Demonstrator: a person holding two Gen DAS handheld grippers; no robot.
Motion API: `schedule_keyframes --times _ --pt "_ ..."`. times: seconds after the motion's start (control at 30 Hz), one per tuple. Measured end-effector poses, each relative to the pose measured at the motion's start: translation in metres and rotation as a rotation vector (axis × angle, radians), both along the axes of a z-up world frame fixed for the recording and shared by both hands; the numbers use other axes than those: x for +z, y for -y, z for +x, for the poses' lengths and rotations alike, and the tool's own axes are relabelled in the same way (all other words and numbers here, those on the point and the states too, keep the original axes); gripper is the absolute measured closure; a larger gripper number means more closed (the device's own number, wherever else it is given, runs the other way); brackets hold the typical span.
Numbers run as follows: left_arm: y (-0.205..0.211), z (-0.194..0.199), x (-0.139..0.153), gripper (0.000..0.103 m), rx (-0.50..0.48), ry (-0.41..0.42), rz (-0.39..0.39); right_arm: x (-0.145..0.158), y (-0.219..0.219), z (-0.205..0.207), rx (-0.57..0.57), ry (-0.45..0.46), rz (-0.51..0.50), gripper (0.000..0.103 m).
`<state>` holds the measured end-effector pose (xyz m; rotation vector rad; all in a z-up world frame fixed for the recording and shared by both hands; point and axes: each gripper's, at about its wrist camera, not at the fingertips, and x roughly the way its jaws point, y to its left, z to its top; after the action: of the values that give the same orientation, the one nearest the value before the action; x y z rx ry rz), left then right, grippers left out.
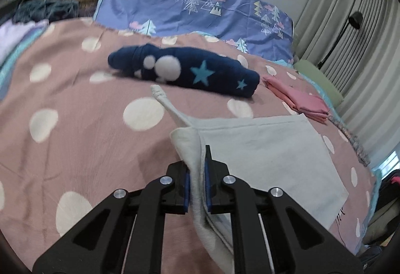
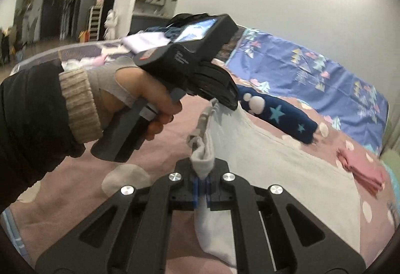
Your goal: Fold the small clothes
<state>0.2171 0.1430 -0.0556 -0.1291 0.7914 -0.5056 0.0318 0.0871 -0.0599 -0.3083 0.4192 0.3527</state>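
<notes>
Both tools, left tool [image 1: 197, 189] and right tool [image 2: 203, 189], clamp the pale grey cotton garment [image 1: 262, 156], whose body trails toward the rolled navy star-print garment [image 1: 185, 69].

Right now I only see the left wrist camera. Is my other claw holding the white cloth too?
Observer: Yes. In the right wrist view the right claw is shut on a bunched edge of the white cloth.
Operator: Can you see my left claw from there?
Observer: Yes. The left claw pinches the cloth's upper edge, and a hand with a beige cuff grips its handle.
Operator: What's behind that hand?
Observer: An opening into another room, with a dark door at the far end.
</notes>
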Motion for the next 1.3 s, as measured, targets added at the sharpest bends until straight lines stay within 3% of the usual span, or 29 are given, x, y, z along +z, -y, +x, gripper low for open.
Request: schedule_keyframes --times 0.3,0.57,1.0,1.3 --pt "0.066 -0.006 0.04 0.094 -0.004 0.019 0.094 0.012 0.066 -0.016 -0.091 -0.032 0.17 0.1" --pt "0.153 -0.01 0.048 0.094 -0.053 0.032 0.185 0.01 0.137 -0.026 -0.19 -0.052 0.257 0.1" --pt "0.323 -0.012 0.013 0.095 -0.192 0.017 0.364 -0.02 0.271 -0.03 -0.387 -0.113 0.422 0.1" --pt "0.392 -0.021 -0.007 0.095 -0.273 0.026 0.461 -0.044 0.327 -0.038 -0.48 -0.164 0.525 0.1"
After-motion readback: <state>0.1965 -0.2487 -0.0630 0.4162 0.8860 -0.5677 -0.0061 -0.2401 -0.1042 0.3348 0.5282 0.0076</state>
